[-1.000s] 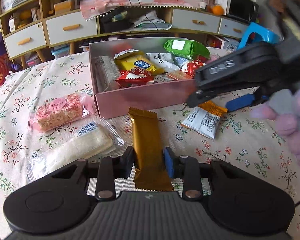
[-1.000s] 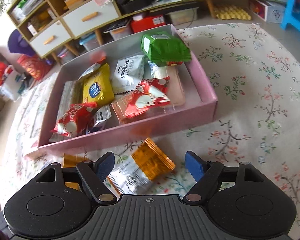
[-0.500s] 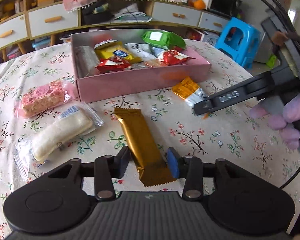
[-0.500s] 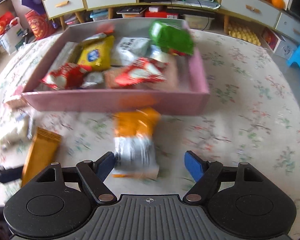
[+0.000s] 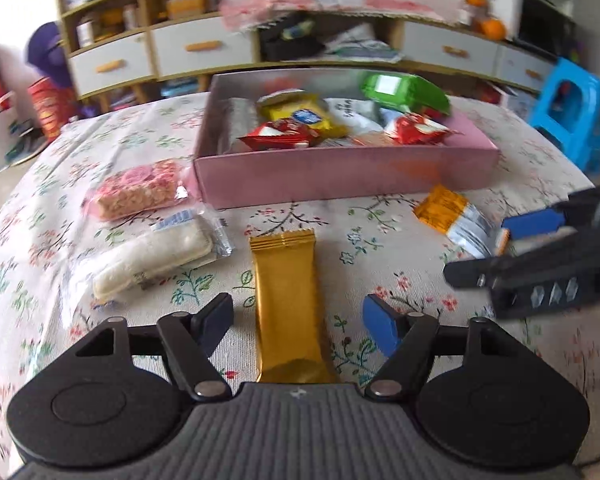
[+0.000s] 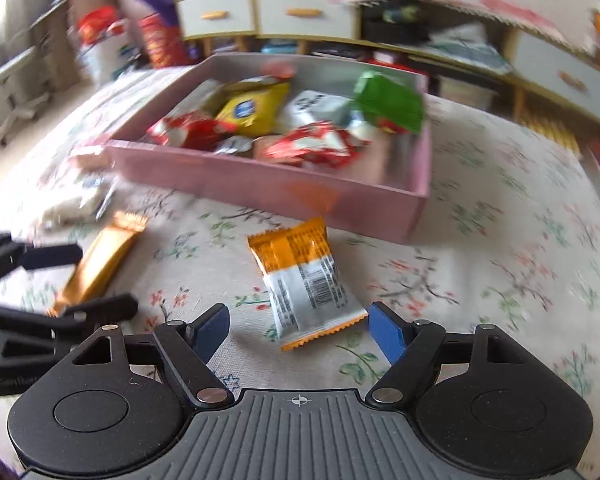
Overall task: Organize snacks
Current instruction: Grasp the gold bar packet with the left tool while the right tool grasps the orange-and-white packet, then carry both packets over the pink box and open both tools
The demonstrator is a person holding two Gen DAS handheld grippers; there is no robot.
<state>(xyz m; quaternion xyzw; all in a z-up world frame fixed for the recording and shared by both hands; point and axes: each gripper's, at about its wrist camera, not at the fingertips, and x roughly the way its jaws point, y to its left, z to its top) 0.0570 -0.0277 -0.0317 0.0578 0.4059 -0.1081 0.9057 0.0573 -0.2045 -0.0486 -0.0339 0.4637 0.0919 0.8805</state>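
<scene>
A gold-wrapped bar (image 5: pixel 288 300) lies flat on the floral cloth between the fingers of my left gripper (image 5: pixel 298 322), whose jaws are opening; the pads stand clear of the wrapper on both sides. An orange-and-silver packet (image 6: pixel 304 280) lies on the cloth between the wide-open fingers of my right gripper (image 6: pixel 298 330), untouched. The same packet (image 5: pixel 456 220) shows at the right of the left wrist view, beside the right gripper (image 5: pixel 516 252). The pink box (image 5: pixel 340 172) behind holds several wrapped snacks. In the right wrist view the gold bar (image 6: pixel 100 264) lies beside the left gripper (image 6: pixel 76 280).
A pink rice-crisp bar (image 5: pixel 140 190) and a white pastry in clear wrap (image 5: pixel 156 256) lie left of the box. A blue stool (image 5: pixel 572 116) stands at the right beyond the table edge. Drawers and shelves (image 5: pixel 188 52) line the back.
My left gripper's fingers have spread apart off the gold bar, which stays on the cloth. The right gripper has rolled and shifted, bringing the orange packet between its fingers.
</scene>
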